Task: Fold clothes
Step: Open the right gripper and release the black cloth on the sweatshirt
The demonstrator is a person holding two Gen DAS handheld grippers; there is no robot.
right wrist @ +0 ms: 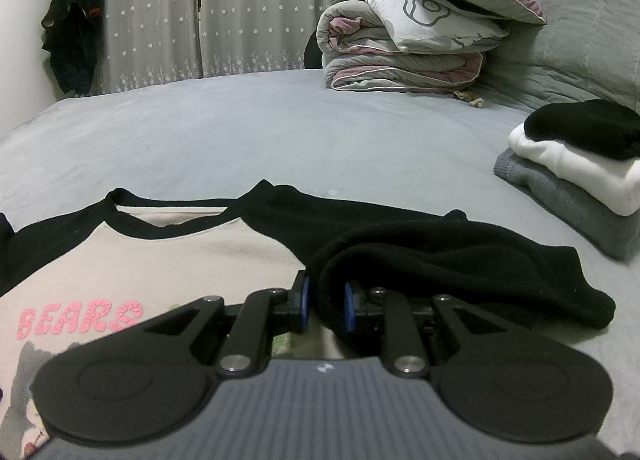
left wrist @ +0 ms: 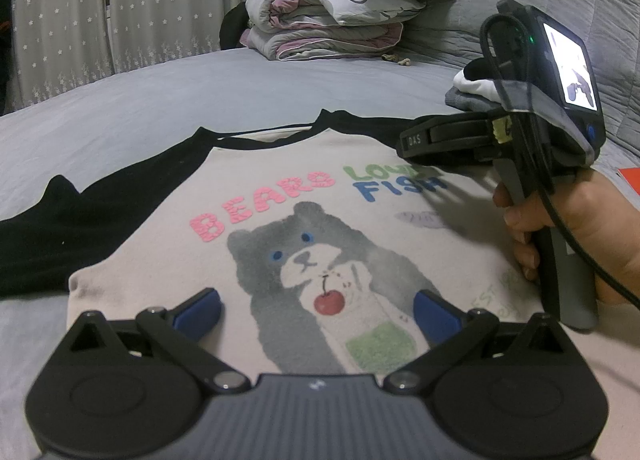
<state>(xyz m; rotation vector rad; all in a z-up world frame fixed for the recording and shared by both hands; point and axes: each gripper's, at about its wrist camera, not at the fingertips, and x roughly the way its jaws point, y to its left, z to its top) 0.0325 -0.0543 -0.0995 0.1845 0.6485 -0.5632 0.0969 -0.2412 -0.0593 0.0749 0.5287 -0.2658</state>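
Observation:
A cream shirt (left wrist: 248, 196) with black sleeves and collar, a grey bear print and the words BEARS LOVE FISH lies face up on the grey bed (left wrist: 160, 108). My left gripper (left wrist: 316, 314) stands open just above the shirt's lower front, its blue pads wide apart with nothing between them. My right gripper (right wrist: 327, 304) is shut on the shirt's black right sleeve (right wrist: 460, 264), which is bunched and folded inward. In the left wrist view the right gripper (left wrist: 408, 142) hovers over the shirt's right shoulder, held by a hand (left wrist: 568, 236).
A stack of folded clothes (right wrist: 572, 172), black on white on grey, sits at the right of the bed. Folded bedding and pillows (right wrist: 412, 40) are piled at the back. Starred curtains (right wrist: 160, 8) hang behind, and a dark garment (right wrist: 74, 28) hangs at the left.

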